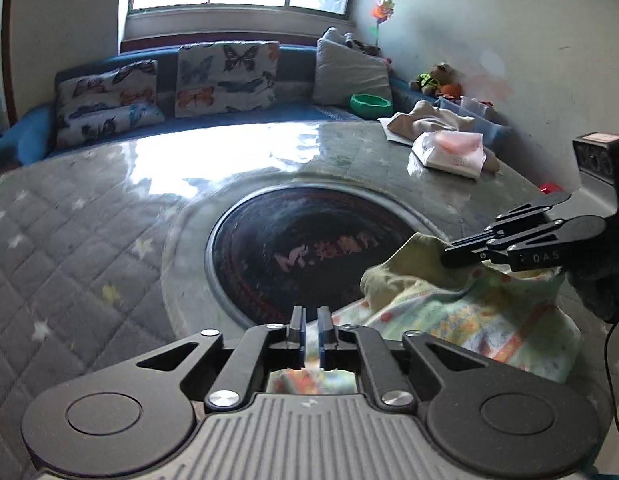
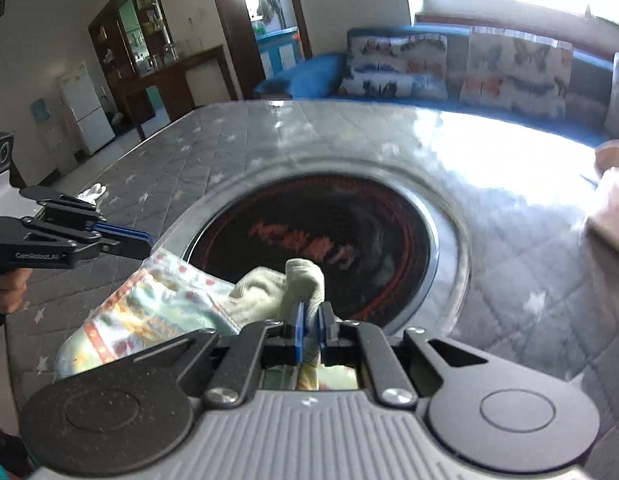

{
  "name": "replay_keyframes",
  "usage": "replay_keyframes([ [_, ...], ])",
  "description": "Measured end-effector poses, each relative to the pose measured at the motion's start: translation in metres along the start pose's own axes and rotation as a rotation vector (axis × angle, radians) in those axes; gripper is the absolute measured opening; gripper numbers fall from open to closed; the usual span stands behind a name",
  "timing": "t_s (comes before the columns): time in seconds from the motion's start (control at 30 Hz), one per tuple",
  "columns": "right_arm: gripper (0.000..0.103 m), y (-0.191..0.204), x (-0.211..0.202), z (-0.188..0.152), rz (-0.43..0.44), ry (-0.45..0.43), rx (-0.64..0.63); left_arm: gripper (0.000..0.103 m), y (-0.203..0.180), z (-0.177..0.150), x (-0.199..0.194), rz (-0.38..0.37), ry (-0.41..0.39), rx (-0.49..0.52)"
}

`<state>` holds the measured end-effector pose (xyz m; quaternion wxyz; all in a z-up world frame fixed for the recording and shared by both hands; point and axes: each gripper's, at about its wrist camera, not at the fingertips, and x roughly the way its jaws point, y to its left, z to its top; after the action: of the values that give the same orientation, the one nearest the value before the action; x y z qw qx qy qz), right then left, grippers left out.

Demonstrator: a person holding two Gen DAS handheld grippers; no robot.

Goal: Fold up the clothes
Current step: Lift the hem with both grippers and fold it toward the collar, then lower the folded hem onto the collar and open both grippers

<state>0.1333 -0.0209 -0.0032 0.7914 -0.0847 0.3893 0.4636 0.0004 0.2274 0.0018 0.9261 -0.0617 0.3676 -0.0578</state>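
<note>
Slippage is the chief risk at this moment: the right gripper (image 2: 309,322) pinches only a narrow bunch of the printed garment (image 2: 149,312) near its pale green cuff (image 2: 303,276), so the weight of the hanging cloth could pull that bunch out from between the pads. On the other side, the left gripper (image 1: 311,330) stands with a thin gap between its pads; printed cloth shows just behind and below them, but no fabric is plainly pressed between them, so that end may already be free and could slump unevenly, spoiling the fold line. Cloth could also drag across the dark round inset (image 1: 305,256) ahead of both sets of jaws and bunch up. Both grippers point forward and downward over the quilted table cover (image 1: 89,240), the garment lying between them and close beneath their jaws. A hand (image 2: 7,288) grips the left tool's handle, seen left of the right jaws.
</note>
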Motion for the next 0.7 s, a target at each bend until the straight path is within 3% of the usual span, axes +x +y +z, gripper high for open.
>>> replay_keyframes([
  [0.1, 0.02, -0.01, 0.003, -0.003, 0.038, 0.013, 0.034, 0.037, 0.003, -0.011, -0.004, 0.007, 0.022, -0.046],
  [0.27, 0.021, -0.013, 0.01, -0.002, 0.031, 0.021, 0.049, 0.038, -0.001, -0.022, 0.003, 0.04, 0.059, -0.057],
  [0.37, 0.017, -0.01, 0.015, -0.002, 0.021, 0.034, 0.045, 0.034, -0.002, -0.024, 0.008, 0.037, 0.067, -0.063],
  [0.4, 0.013, -0.008, 0.015, -0.002, 0.011, 0.037, 0.041, 0.02, -0.003, -0.024, 0.008, 0.033, 0.065, -0.061],
  [0.47, 0.007, -0.005, 0.014, -0.001, -0.003, 0.029, 0.027, 0.009, -0.005, -0.024, 0.009, 0.037, 0.055, -0.053],
  [0.57, 0.005, 0.001, 0.004, 0.003, -0.022, -0.022, 0.0, 0.006, -0.009, -0.018, -0.003, 0.061, 0.008, -0.038],
  [0.7, 0.005, 0.012, -0.013, 0.013, -0.067, -0.148, -0.032, 0.006, -0.012, -0.003, -0.028, 0.117, -0.118, -0.042],
])
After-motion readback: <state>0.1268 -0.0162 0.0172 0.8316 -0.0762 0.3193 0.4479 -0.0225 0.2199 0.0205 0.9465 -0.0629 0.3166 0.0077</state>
